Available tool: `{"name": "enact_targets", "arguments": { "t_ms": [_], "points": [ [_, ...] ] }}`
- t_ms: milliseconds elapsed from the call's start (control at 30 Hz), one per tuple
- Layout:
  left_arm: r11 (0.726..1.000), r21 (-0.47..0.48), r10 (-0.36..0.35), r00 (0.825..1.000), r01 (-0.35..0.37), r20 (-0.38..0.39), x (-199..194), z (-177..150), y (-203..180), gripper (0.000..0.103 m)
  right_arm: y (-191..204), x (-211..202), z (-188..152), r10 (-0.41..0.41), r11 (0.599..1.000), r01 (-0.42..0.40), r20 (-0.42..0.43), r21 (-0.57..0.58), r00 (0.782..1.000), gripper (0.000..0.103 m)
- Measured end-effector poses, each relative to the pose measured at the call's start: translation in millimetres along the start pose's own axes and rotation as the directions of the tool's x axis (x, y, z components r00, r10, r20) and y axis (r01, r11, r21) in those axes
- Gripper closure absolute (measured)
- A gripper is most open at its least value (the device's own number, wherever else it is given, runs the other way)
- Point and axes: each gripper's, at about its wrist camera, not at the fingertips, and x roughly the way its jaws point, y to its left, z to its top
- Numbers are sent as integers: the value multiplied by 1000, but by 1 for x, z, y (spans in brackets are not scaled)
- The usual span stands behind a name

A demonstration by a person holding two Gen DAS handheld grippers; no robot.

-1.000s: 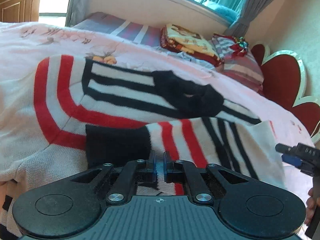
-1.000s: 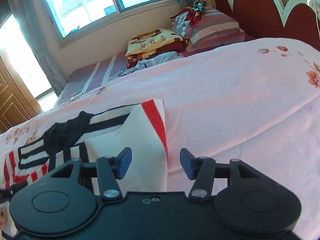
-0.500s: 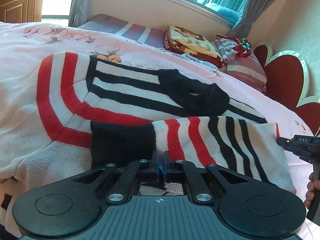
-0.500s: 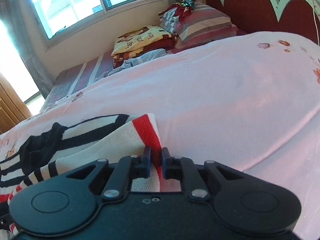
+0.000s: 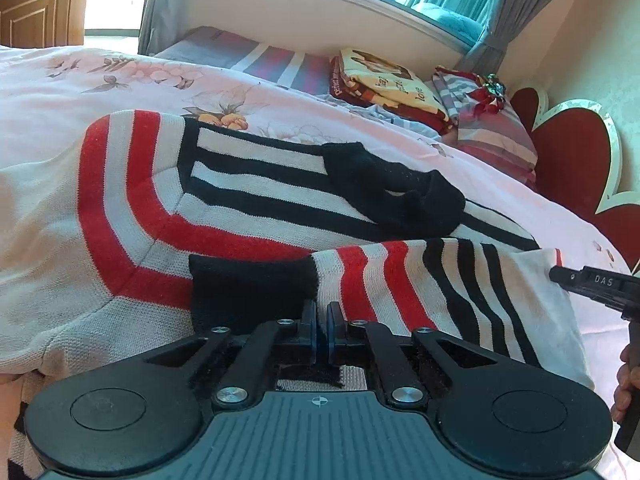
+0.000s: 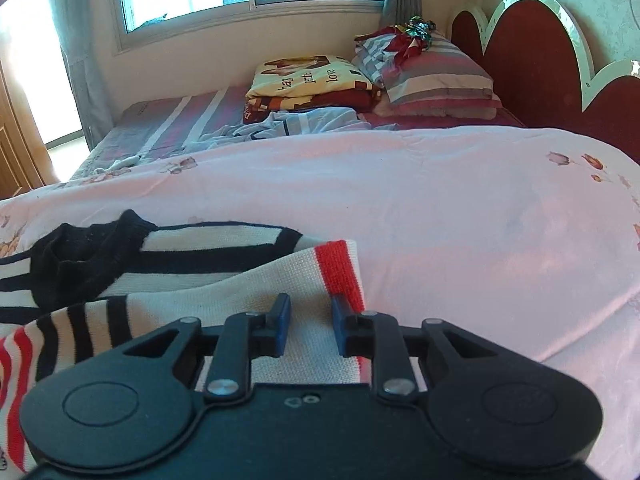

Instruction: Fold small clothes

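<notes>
1. A sunlit bedroom: the wide bed under a pink floral quilt (image 6: 460, 216) carries the work.
2. A knitted cream sweater with red and black stripes (image 5: 248, 184) lies spread on it, one sleeve folded across the body.
3. The left tool (image 5: 322, 330) is clenched on the sleeve's black cuff (image 5: 252, 284).
4. The right tool (image 6: 308, 326) has just been opening, its blue pads apart over the red-banded edge (image 6: 340, 272).
5. The knit looks soft, light and floppy; it probably handles best pinched at cuffs and hems.
</notes>
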Motion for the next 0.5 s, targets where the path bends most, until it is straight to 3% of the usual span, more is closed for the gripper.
{"name": "enact_targets", "arguments": {
  "t_ms": [100,200,333,400,433,467,500],
  "points": [
    [1000,22,8,1000,-8,-19,-12,-5,1,97,22,-29,-12,106,994,-105,16,-29,994,71],
    [1000,29,12,1000,-11,-16,-22,-12,7,96,56,-43,-33,161,981,-161,-10,-112,987,68],
    [1000,0,20,999,-20,-43,-37,-13,18,95,86,-41,-64,147,972,-157,-72,-174,987,65],
    [999,0,34,999,-34,-22,-50,-15,26,73,94,-50,-67,140,970,-149,-64,-194,988,62],
    [999,-4,48,999,-48,-7,-58,-16,29,24,95,-55,-66,164,968,-174,-67,-179,984,63],
    [996,-19,86,996,-85,23,-68,-17,35,3,96,-61,-65,191,967,-199,-67,-159,979,62],
    [992,-36,124,988,-121,89,-80,-21,41,1,98,-67,-63,208,966,-215,-61,-143,976,61]
  ]
}}
